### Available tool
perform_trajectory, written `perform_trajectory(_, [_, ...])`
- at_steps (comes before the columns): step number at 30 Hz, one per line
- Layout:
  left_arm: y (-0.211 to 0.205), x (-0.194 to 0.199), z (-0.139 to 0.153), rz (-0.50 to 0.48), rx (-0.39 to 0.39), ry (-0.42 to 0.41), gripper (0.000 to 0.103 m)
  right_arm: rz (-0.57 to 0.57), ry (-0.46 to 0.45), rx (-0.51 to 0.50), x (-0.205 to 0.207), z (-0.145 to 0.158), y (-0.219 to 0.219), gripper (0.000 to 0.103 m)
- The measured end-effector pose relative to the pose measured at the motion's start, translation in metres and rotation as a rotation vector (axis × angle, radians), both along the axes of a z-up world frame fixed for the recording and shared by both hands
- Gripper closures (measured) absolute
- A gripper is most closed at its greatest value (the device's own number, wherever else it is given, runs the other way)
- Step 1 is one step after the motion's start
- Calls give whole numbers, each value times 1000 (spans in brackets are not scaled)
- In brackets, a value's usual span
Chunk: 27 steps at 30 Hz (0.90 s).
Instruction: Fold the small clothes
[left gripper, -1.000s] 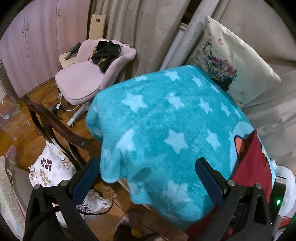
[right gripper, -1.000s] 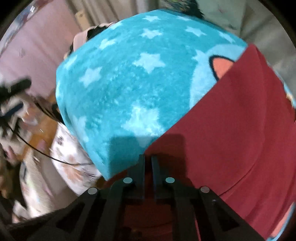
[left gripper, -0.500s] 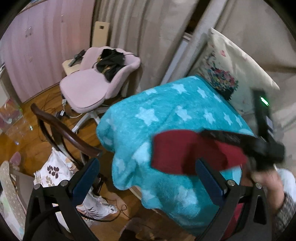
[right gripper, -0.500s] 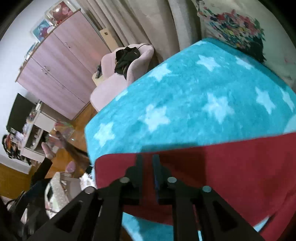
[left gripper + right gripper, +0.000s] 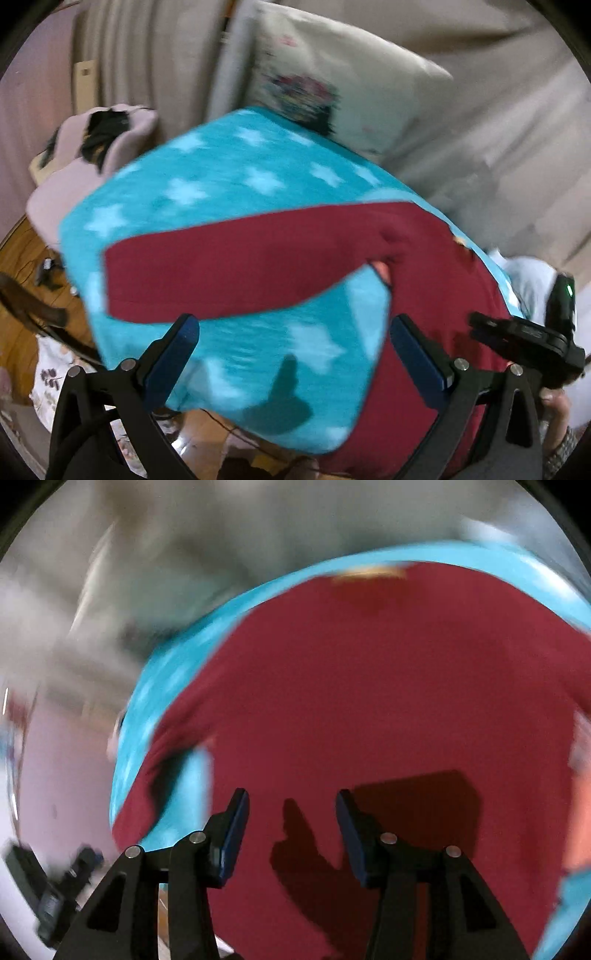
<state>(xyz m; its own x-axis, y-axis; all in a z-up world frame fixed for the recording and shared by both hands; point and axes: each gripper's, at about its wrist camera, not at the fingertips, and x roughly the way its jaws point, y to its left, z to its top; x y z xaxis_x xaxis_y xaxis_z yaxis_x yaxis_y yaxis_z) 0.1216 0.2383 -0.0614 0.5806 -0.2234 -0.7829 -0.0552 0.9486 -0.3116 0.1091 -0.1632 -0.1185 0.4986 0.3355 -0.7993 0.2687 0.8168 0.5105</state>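
A dark red long-sleeved garment [image 5: 436,295] lies on a teal star blanket [image 5: 229,184]. One sleeve [image 5: 229,266] is stretched flat out to the left across the blanket. My left gripper [image 5: 291,328] is open above the blanket's near edge, just below that sleeve, with nothing between its fingers. In the right wrist view the garment's body [image 5: 369,686] fills the frame. My right gripper [image 5: 291,797] hovers over it with its jaws opening and no cloth between the pads. The right gripper [image 5: 484,326] also shows at the right edge of the left wrist view, held in a hand.
A cream pillow with a flower print [image 5: 332,85] leans behind the blanket against grey curtains [image 5: 498,129]. A pink chair [image 5: 74,173] with dark clothes on it stands at the left. Wooden floor [image 5: 22,266] and a dark chair back [image 5: 33,306] lie below left.
The right gripper pulled the red sleeve out to the left over the blanket, then opened, let it go and drew back over the garment's body. The left gripper's view swung right.
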Motion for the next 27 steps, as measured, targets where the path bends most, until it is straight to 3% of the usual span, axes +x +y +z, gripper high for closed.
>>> perform_trajectory(3, [-44, 3, -8, -58, 13, 29, 0, -161, 25, -4, -47, -7, -70, 50])
perform_trajectory(7, [-99, 0, -13, -119, 31, 61, 0, -252, 16, -24, -101, -7, -123, 50])
perform_trajectory(10, [-135, -7, -11, -147, 83, 56, 0, -293, 21, -43, -124, -10, -156, 50])
perform_trajectory(14, [-177, -20, -10, -171, 193, 41, 0, -391, 24, 15, -154, -21, -208, 50])
perform_trajectory(22, [-215, -35, -11, -186, 246, 60, 0, -565, -10, 197, -208, -40, -283, 49])
perform_trajectory(27, [-219, -42, -10, -158, 251, 64, 0, -703, -84, 300, -245, -48, -319, 48])
